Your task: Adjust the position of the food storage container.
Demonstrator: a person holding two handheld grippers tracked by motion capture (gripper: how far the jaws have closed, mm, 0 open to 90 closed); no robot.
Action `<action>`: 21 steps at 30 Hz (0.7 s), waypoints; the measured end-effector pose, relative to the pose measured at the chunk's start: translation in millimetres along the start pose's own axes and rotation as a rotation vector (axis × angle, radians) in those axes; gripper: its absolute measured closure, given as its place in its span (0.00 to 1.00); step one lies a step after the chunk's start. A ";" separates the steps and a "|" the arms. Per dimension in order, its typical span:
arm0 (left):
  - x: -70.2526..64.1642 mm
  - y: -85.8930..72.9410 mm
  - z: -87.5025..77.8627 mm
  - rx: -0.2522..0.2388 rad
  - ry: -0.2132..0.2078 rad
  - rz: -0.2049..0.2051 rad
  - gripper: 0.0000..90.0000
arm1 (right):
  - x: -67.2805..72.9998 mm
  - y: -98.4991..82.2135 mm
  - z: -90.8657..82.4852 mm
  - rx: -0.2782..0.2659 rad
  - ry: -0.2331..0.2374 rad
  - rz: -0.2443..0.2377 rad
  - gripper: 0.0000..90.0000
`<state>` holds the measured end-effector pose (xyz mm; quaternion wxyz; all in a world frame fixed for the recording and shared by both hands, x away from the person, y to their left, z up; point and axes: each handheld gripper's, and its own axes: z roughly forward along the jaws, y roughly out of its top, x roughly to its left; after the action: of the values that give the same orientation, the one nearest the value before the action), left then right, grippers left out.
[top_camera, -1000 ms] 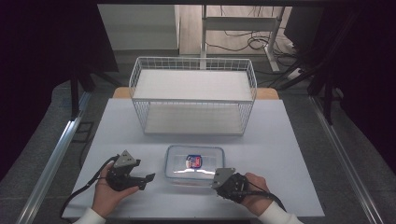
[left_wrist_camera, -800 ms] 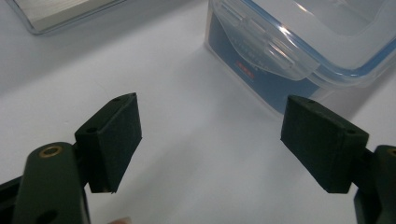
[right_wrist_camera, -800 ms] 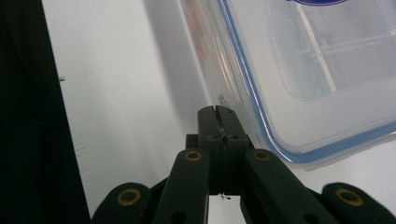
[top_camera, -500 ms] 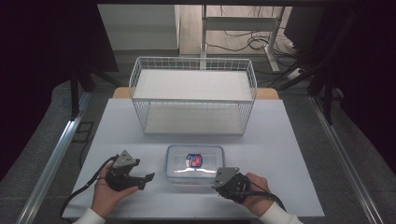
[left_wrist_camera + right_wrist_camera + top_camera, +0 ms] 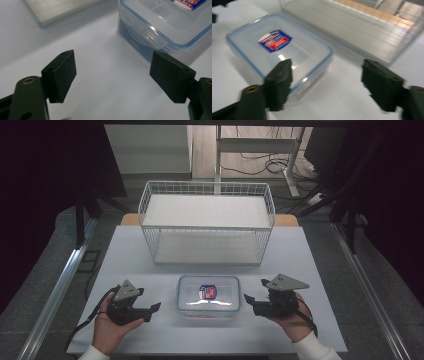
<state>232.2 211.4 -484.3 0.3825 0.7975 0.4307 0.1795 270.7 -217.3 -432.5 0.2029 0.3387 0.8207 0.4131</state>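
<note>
A clear lidded plastic box (image 5: 208,293) with a blue seal and a red-and-blue label lies on the white table near the front edge. To its left, my left gripper (image 5: 156,307) rests open in a hand and points right at the box. In the left gripper view the box's side latch (image 5: 147,35) lies just beyond the open gripper (image 5: 112,75). My right gripper (image 5: 247,298) is held just right of the box and points left at it. Its jaws have just been opening and nothing is between them. In the right gripper view the box (image 5: 279,50) sits behind the left pad of the gripper (image 5: 327,82).
A white wire basket (image 5: 206,222) with a flat base stands behind the box at the table's far side. The table's front edge (image 5: 210,352) runs just below both hands. Metal rails flank the table, and cables lie on the floor beyond it.
My right gripper has drawn away from the box's front right corner, moving right and a little up, and its jaws have gone from shut to open. The left gripper has stayed put.
</note>
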 end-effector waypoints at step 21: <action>-4.2 12.5 0.5 -0.030 -0.085 -0.012 0.23 | -26.8 -16.4 -11.8 0.037 -0.089 0.116 0.20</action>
<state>237.0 203.5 -474.9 0.4136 0.7958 0.4162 0.1498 275.6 -250.1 -437.7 0.2084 0.4075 0.7973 0.3934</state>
